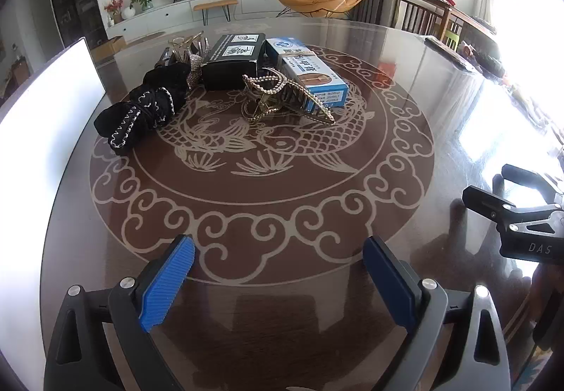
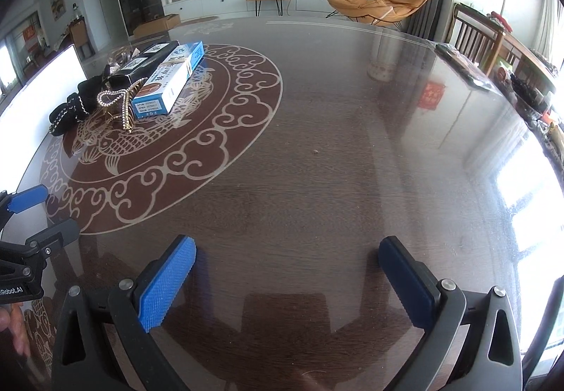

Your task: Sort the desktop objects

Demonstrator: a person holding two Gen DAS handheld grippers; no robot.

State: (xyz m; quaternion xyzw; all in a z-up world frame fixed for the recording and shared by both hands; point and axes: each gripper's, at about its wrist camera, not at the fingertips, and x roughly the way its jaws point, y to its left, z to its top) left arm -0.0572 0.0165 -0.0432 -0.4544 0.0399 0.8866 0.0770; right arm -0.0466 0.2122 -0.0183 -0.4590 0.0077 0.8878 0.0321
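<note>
A cluster of objects lies at the far side of the round dark table: a black hair scrunchie with white stitching, a gold pearl hair claw, a black box, a blue and white box and a rhinestone clip behind. My left gripper is open and empty, well short of them. My right gripper is open and empty over bare table; the cluster shows far to its left, with the blue box and the claw.
A white board stands at the table's left edge. The right gripper's body shows at the right of the left wrist view. Dark items lie along the table's far right rim, with a chair behind.
</note>
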